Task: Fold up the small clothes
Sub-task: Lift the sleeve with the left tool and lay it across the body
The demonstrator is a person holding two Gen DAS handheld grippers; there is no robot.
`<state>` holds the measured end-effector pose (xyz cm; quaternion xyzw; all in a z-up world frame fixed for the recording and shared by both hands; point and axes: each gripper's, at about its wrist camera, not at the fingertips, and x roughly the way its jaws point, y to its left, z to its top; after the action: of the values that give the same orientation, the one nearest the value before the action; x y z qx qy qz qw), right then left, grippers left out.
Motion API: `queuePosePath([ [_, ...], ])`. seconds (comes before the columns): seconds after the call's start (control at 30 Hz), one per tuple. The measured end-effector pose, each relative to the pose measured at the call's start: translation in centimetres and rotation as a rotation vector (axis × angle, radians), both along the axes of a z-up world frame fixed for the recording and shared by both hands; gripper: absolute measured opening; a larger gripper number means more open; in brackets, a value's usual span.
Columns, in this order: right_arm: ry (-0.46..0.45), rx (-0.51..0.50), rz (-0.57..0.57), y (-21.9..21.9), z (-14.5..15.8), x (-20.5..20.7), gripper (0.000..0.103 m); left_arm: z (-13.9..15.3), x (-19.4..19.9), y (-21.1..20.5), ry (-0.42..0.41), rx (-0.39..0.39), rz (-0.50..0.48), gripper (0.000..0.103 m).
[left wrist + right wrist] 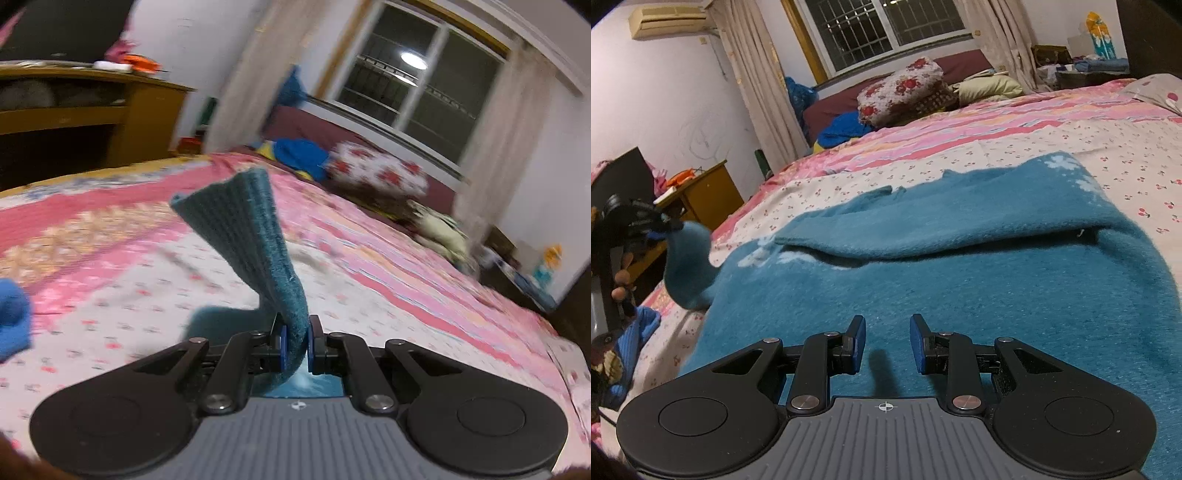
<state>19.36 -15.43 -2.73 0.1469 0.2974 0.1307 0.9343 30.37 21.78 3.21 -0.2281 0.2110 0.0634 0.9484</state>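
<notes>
Left gripper (295, 341): pads pinched on the ribbed cuff of the teal sweater's sleeve (255, 236), lifted off the bed (424, 266). Right gripper (887, 341): fingers spread, empty, hovering low over the teal sweater (960, 280), which lies flat on the floral sheet, the other sleeve already crossed over its body. Likely step: folding the held sleeve inward. Carry the cuff across level, keep tension, lay it parallel to the first; the right gripper can pin the body against dragging.

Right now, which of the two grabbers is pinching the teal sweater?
The left gripper: its jaws are shut on a sleeve of the teal sweater. The right gripper just hovers above it, jaws open and empty.
</notes>
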Motion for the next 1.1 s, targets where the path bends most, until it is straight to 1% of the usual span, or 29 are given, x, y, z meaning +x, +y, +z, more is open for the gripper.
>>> queuePosePath([
  [0.1, -0.001, 0.012, -0.009, -0.5, 0.1, 0.0, 0.027, 0.4, 0.8, -2.8, -0.001, 0.008, -0.066, 0.016],
  [0.3, 0.001, 0.045, -0.030, -1.7, 0.4, 0.1, 0.027, 0.8, 1.7, -7.5, 0.001, 0.013, -0.154, 0.016],
  [0.43, -0.002, 0.057, -0.045, -2.6, 0.6, 0.1, 0.027, 1.0, 2.0, -10.9, 0.003, 0.034, -0.215, 0.016],
  [0.7, 0.000, 0.083, -0.086, -4.5, 1.0, 0.2, 0.027, 0.3, 2.6, -16.9, 0.048, 0.061, -0.325, 0.016],
  [0.87, 0.005, 0.102, -0.103, -5.5, 1.2, 0.3, 0.027, -0.5, 2.8, -20.1, 0.071, 0.093, -0.369, 0.016],
  [1.0, 0.015, 0.114, -0.117, -6.2, 1.2, 0.5, 0.027, -1.5, 3.0, -21.2, 0.092, 0.090, -0.381, 0.016],
  [1.1, 0.019, 0.122, -0.127, -6.6, 1.1, 0.5, 0.027, -2.2, 3.0, -21.9, 0.105, 0.107, -0.386, 0.016],
])
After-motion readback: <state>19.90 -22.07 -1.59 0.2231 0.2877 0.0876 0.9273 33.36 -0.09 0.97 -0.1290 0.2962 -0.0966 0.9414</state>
